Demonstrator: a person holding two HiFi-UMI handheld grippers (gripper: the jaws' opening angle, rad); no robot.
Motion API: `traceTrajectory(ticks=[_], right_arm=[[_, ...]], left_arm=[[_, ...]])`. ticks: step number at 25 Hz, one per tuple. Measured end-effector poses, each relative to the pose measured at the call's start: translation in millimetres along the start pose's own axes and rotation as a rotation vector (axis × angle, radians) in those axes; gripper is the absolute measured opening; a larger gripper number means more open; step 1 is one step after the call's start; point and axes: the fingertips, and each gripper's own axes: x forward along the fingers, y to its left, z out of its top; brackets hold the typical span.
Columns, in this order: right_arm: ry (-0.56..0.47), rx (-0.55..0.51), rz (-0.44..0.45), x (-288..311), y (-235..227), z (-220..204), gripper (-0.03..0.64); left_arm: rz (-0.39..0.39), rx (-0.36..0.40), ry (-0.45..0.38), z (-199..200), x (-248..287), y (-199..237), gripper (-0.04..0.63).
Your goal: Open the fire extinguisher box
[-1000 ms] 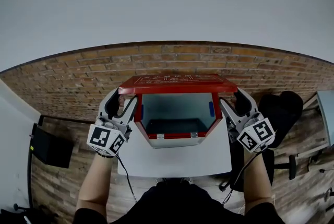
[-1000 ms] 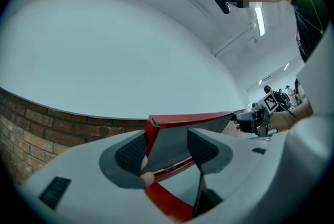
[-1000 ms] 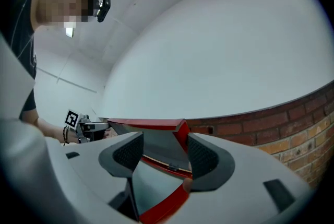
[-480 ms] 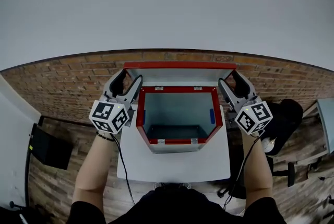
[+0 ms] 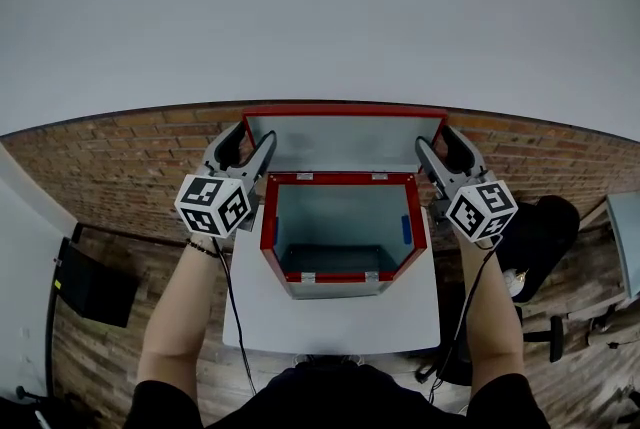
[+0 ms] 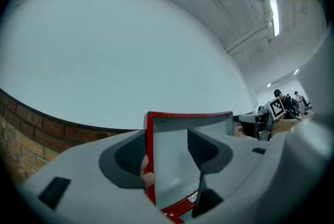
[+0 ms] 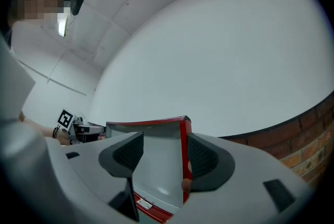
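Note:
The red fire extinguisher box (image 5: 267, 229) stands open on a white table, its grey inside empty. Its lid (image 5: 345, 141) stands upright against the wall, grey inner face toward me. My left gripper (image 5: 250, 143) is at the lid's left edge and my right gripper (image 5: 436, 143) at its right edge. In the left gripper view the lid's red left edge (image 6: 149, 155) lies between the jaws of the left gripper (image 6: 164, 147), close to the left pad. The right gripper view mirrors this: the red right edge (image 7: 185, 155) sits near the right pad of the right gripper (image 7: 164, 147). Both jaws stand wide, not clamped.
The white table (image 5: 330, 319) carries only the box. Behind it is a wall, brick (image 5: 120, 167) low down and white above. A black chair (image 5: 540, 217) stands to the right, a black case (image 5: 95, 285) on the floor to the left.
The lid has swung from lying nearly flat over the box up to upright against the wall. Both grippers rose and moved away from me with its side edges.

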Motion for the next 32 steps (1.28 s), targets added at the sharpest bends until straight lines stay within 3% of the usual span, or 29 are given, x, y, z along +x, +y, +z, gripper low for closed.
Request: traceTrajectory(ticks=[21,32], right_arm=[[0.023,-0.005,-0.013,30,-18,-8,0.275],[0.025,-0.031,-0.019,33,-19,-10,0.275]], left_arm=[[0.006,-0.026,0.001,-7,29,18,0.263],[0.011,0.020,0.020,-11,35,22,0.264]])
